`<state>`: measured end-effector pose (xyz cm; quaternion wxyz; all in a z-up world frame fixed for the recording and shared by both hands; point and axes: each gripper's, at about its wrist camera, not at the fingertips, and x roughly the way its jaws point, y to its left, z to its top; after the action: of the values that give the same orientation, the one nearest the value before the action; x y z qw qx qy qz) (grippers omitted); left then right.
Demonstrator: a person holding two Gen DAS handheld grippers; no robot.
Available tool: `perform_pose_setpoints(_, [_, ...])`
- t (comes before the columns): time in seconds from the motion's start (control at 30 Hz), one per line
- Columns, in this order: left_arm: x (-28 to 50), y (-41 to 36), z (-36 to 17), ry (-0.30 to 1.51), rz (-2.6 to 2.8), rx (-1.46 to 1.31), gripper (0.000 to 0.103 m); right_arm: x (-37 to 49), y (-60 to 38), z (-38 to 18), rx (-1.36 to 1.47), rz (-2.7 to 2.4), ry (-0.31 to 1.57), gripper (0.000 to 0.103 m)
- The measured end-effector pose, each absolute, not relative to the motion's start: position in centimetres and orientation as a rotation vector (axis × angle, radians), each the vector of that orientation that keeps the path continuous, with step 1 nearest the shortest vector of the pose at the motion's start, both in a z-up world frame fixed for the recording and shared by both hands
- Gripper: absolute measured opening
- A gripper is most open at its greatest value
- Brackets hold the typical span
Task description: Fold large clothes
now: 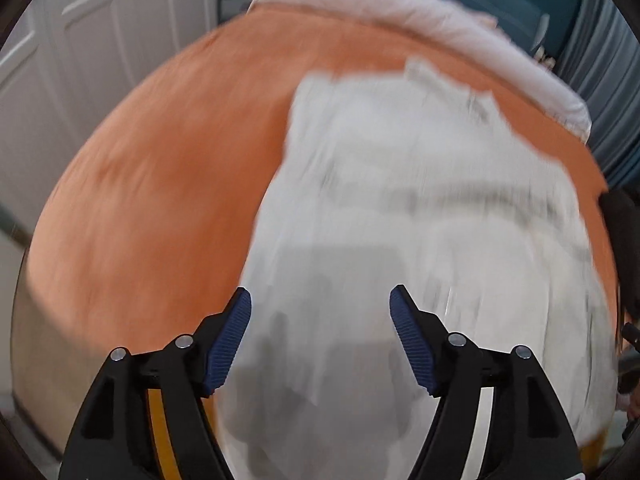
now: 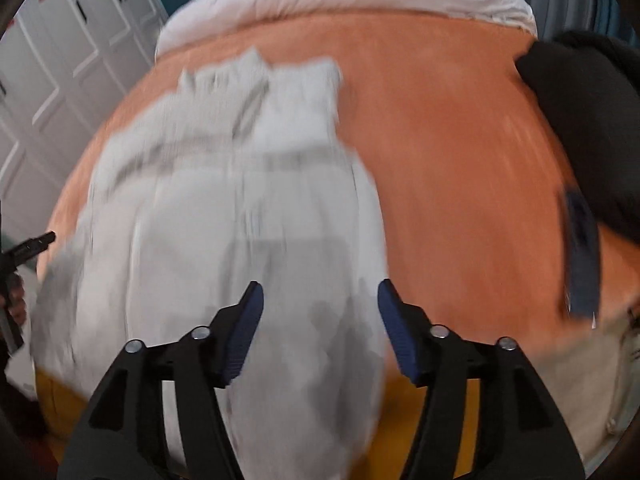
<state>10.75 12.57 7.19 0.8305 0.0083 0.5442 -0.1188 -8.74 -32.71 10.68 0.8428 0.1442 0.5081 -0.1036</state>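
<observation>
Orange bed cover (image 1: 160, 184) spread wide, pale duvet (image 1: 420, 12) bunched along far edge. White panelled wardrobe doors (image 2: 52, 64) at left, blue striped curtain (image 1: 612, 92) at right. Dark garment (image 2: 588, 128) heaped at right edge of bed, navy strip (image 2: 582, 256) just beside it. No containers visible. Blurred pictures. Light grey garment (image 2: 224, 208) laid lengthwise mid-bed, near end hanging over near edge. Left gripper (image 1: 320, 300) above garment's near part, jaws apart, nothing between pads. Right gripper (image 2: 320, 296) likewise spread and empty over same garment.
</observation>
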Motion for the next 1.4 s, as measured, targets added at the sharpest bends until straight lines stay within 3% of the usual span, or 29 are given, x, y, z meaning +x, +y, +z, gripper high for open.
perform_pose_setpoints(0.2, [2.6, 17.2, 5.2, 1.331, -0.232, -0.086, 0.071, -16.7, -31.7, 9.0, 0.429, -0.227, 1.160, 0.066])
perform_pose_setpoints(0.43, [-0.1, 16.6, 5.6, 1.295, -0.284, -0.118, 0.072, -18.6, -29.3, 7.9, 0.492, -0.136, 1.142, 0.066])
perform_pose_setpoints(0.47, [-0.2, 16.2, 5.6, 1.301, -0.305, -0.111, 0.067, -18.5, -29.1, 7.9, 0.499, -0.120, 1.142, 0.064])
perform_pose_setpoints(0.5, [-0.3, 15.5, 5.5, 1.307, -0.337, -0.101, 0.061, -18.3, -28.7, 7.8, 0.498, -0.105, 1.144, 0.054])
perform_pose_setpoints(0.53, [-0.2, 14.9, 5.4, 1.319, -0.355, -0.099, 0.047, -18.1, -28.4, 7.7, 0.492, -0.098, 1.151, 0.045])
perform_pose_setpoints(0.6, [-0.6, 14.6, 5.6, 1.306, -0.353, -0.078, 0.035, -18.1, -28.0, 7.6, 0.491, -0.085, 1.158, 0.020])
perform_pose_setpoints(0.63, [-0.7, 14.7, 5.9, 1.296, -0.365, -0.080, 0.018, -18.2, -27.9, 8.0, 0.490, -0.073, 1.144, 0.017])
perform_pose_setpoints(0.67, [-0.9, 14.9, 6.3, 1.289, -0.384, -0.092, 0.011, -18.2, -27.8, 8.3, 0.485, -0.065, 1.131, 0.014])
perform_pose_setpoints(0.73, [-1.4, 15.5, 8.2, 1.257, -0.402, -0.122, 0.007, -18.7, -27.5, 9.9, 0.454, -0.039, 1.101, 0.012])
perform_pose_setpoints(0.93, [-3.6, 16.2, 17.1, 1.110, -0.472, -0.168, 0.005, -20.7, -27.7, 17.2, 0.380, 0.070, 1.029, 0.010])
perform_pose_setpoints(1.13, [-3.3, 15.6, 27.1, 0.813, -0.528, -0.328, 0.005, -21.1, -30.5, 27.4, 0.383, 0.043, 0.672, 0.009])
perform_pose_setpoints(1.27, [0.9, 14.3, 28.2, 0.712, -0.467, -0.346, 0.006, -17.9, -33.4, 28.8, 0.427, 0.002, 0.506, 0.009])
perform_pose_setpoints(1.4, [7.7, 11.6, 26.1, 0.743, -0.393, -0.309, 0.007, -10.1, -35.8, 26.6, 0.454, -0.033, 0.465, 0.008])
